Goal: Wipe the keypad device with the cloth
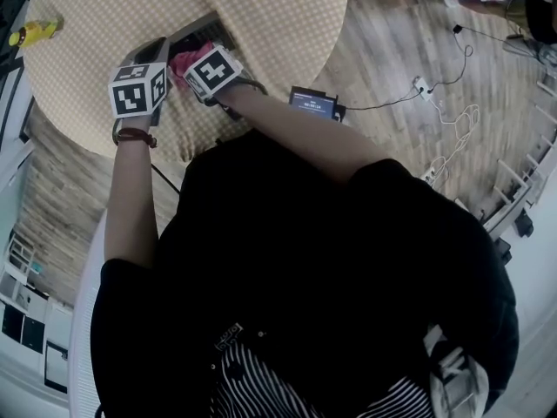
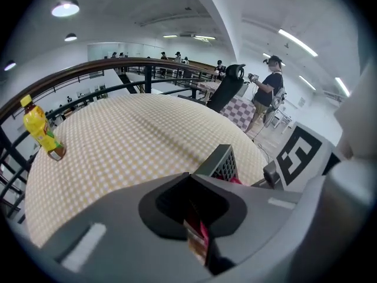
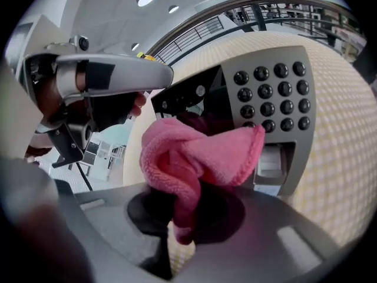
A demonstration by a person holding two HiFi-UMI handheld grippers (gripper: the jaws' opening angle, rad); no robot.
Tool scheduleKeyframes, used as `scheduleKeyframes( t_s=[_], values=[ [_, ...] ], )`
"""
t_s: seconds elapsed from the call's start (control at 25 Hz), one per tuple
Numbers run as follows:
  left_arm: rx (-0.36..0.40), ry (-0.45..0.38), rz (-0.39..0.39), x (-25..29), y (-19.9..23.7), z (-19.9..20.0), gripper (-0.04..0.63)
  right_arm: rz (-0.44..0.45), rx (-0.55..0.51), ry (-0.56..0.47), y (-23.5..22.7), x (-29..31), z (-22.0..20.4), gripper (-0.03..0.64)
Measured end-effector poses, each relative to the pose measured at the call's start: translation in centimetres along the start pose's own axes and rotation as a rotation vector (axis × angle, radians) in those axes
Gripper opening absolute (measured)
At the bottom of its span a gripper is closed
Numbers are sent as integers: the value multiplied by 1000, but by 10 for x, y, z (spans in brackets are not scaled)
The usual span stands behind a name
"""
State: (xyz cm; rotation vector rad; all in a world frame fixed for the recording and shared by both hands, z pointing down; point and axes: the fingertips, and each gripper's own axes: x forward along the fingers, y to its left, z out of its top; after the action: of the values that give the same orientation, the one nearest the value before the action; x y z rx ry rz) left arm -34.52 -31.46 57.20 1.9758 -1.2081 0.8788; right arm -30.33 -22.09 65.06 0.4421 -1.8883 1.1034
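The right gripper (image 3: 179, 232) is clamped on the bunched pink cloth (image 3: 197, 152), holding it just short of the keypad (image 3: 274, 99), which lies at its 1 o'clock on the table (image 1: 287, 24). The left gripper (image 2: 194, 232), jaws seemingly closed, sits at the keypad's 10 o'clock edge, probably bracing it against sliding.

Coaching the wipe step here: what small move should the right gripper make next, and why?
Probably push the right gripper forward to sweep the pink cloth over the buttons: it is clamped in the jaws, bunched just before the keypad device.
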Motion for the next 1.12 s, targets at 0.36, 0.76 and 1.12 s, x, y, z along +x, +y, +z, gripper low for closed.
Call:
scheduleKeyframes(
  t_s=[0.36, 0.76, 1.12],
  values=[
    [-75, -163, 52, -28, -17, 8, 5, 20, -101, -108, 20, -49, -2, 63],
    [-163, -374, 77, -127, -98, 28, 5, 100, -281, -339, 60, -185, 3, 61],
    [-193, -609, 182, -193, -176, 61, 3, 159, -425, -484, 84, -275, -13, 60]
  ],
)
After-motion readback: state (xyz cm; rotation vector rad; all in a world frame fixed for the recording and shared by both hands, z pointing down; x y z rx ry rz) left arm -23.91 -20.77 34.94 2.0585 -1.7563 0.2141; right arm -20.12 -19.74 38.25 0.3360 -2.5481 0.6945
